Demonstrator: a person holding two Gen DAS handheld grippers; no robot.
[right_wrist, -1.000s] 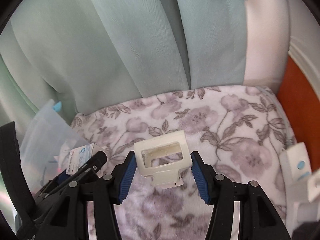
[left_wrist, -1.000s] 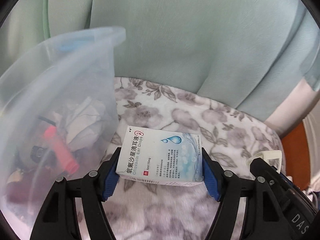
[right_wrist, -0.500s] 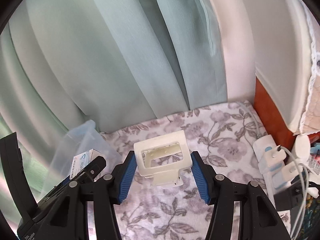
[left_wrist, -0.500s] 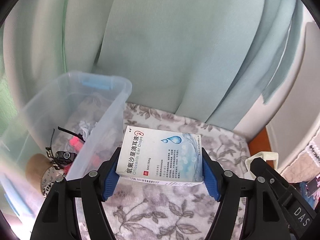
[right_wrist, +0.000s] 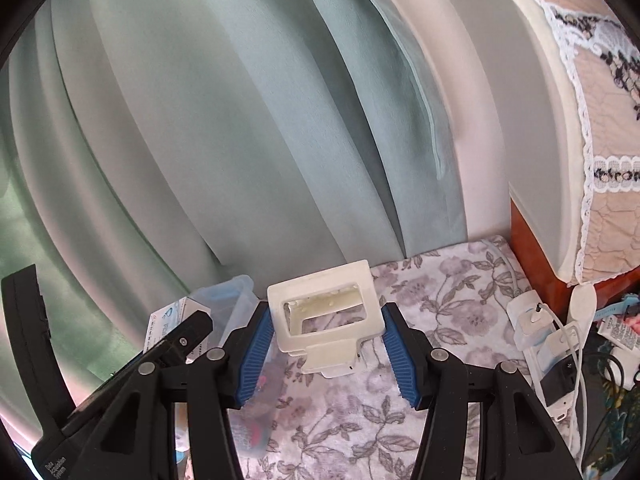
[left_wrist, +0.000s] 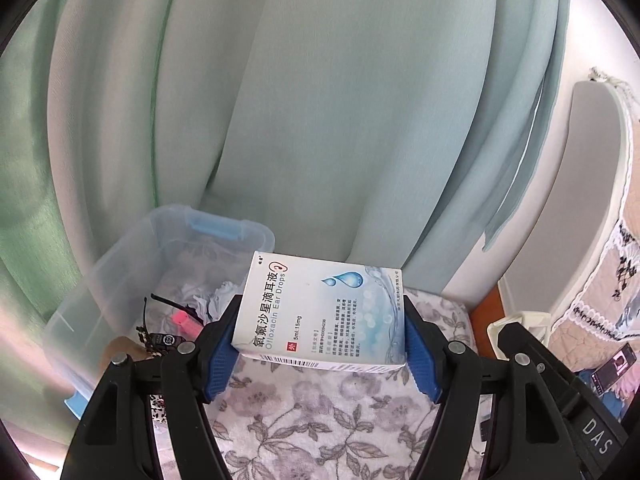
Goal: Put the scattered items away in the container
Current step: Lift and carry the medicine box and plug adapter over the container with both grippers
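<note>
Grippers both loaded — your left gripper [left_wrist: 320,344] clamps the ear-drops box [left_wrist: 320,316] above the floral cloth [left_wrist: 320,432], just right of the clear bin [left_wrist: 168,256]; your right gripper [right_wrist: 326,346] pinches a cream plastic holder [right_wrist: 324,320] — jaws half-spread.

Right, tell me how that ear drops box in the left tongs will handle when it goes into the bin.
The ear drops box looks like thin printed carton, so probably light and easy to crush; the left tongs pinch its short ends without visible denting. Its flat faces suggest it won't roll, likely settling flat on the clutter inside the clear plastic bin.
</note>
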